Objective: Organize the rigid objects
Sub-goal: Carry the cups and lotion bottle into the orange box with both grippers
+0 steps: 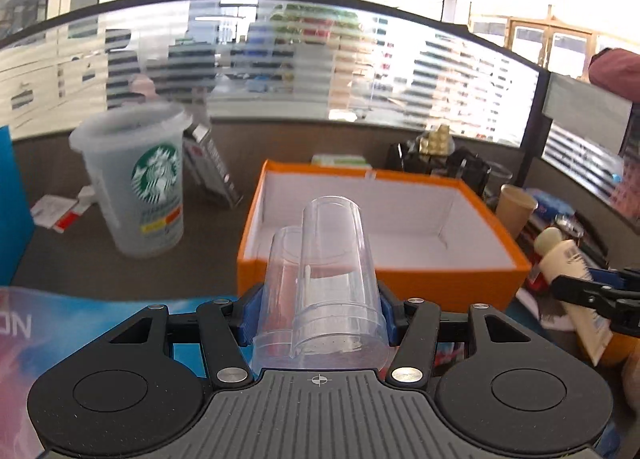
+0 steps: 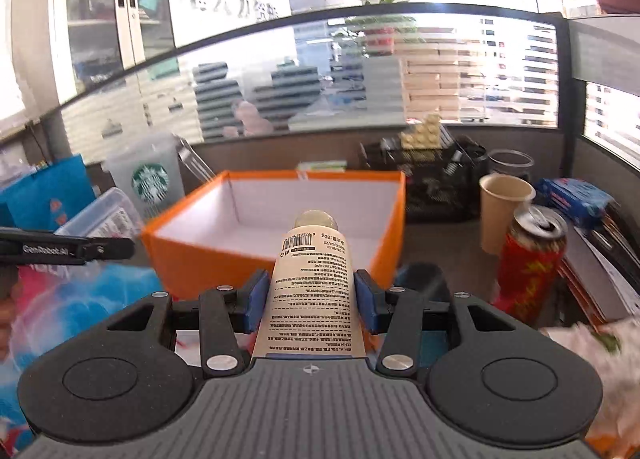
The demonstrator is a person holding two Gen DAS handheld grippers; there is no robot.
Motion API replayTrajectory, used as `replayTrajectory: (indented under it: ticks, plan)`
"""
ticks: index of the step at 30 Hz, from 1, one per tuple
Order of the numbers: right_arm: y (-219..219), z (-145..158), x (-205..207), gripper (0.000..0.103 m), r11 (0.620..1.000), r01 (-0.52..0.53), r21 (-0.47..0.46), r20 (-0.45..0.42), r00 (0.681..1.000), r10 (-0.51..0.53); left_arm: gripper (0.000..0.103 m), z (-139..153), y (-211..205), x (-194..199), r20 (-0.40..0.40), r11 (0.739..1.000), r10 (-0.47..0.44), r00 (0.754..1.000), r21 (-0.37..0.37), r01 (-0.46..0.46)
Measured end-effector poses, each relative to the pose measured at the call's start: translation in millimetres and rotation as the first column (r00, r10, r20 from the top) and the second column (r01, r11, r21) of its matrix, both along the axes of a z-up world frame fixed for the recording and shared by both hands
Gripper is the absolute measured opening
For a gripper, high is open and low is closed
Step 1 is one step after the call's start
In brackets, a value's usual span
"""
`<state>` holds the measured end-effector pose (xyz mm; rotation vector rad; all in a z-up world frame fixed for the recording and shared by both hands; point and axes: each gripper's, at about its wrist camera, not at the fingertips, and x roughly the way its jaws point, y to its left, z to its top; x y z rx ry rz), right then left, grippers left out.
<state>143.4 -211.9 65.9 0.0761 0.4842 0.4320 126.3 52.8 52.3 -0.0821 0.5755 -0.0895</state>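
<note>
My left gripper (image 1: 318, 311) is shut on a clear plastic container (image 1: 324, 271) made of two joined cylinders, held just in front of the near wall of an open orange box (image 1: 400, 281) with a white inside. My right gripper (image 2: 310, 305) is shut on a cream tube (image 2: 314, 287) with printed text and a round cap, pointing at the same orange box (image 2: 188, 259). The tube and right gripper also show at the right of the left wrist view (image 1: 568, 259). The left gripper shows at the left of the right wrist view (image 2: 68, 249).
A Starbucks cup (image 1: 140, 179) stands left of the box. A paper cup (image 2: 502, 211) and a red can (image 2: 532, 259) stand to its right, with a black mesh organiser (image 2: 436, 179) behind. Blue bags (image 1: 12, 199) and papers lie at the left.
</note>
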Motion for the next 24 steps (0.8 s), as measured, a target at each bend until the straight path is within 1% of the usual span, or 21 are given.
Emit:
replayTrajectory:
  ticks: [3, 7, 11, 15, 18, 24]
  plan:
    - [5.2, 7.4, 15.9, 0.043, 0.999, -0.017, 0.027, -0.005, 1.000, 0.017, 0.054, 8.5, -3.2, 15.9, 0.004, 1.000, 0.000, 1.000, 0.006, 0.000]
    - [13.9, 13.1, 43.5, 0.043, 0.998, -0.030, 0.055, -0.024, 0.999, 0.031, 0.054, 13.8, -5.4, 45.0, -0.016, 1.000, 0.010, 1.000, 0.002, -0.010]
    - [21.9, 16.8, 76.1, 0.043, 0.998, -0.034, 0.060, -0.044, 0.998, 0.036, 0.054, 14.0, -12.3, 76.1, -0.034, 0.999, 0.022, 0.999, 0.040, -0.020]
    - [30.3, 17.8, 108.5, 0.043, 0.998, -0.030, 0.046, -0.072, 0.997, 0.033, 0.054, 8.3, -18.9, 104.6, -0.070, 0.998, 0.022, 0.997, 0.059, -0.018]
    - [36.9, 13.8, 128.2, 0.043, 1.000, -0.015, 0.013, -0.092, 0.996, 0.016, 0.054, -0.2, -23.7, 123.8, -0.105, 0.998, 0.020, 0.994, 0.067, -0.013]
    - [44.9, -4.7, 160.8, 0.043, 0.999, 0.011, -0.033, -0.158, 0.987, -0.016, 0.054, -17.6, -29.8, 152.9, -0.154, 0.996, 0.025, 0.988, 0.088, -0.011]
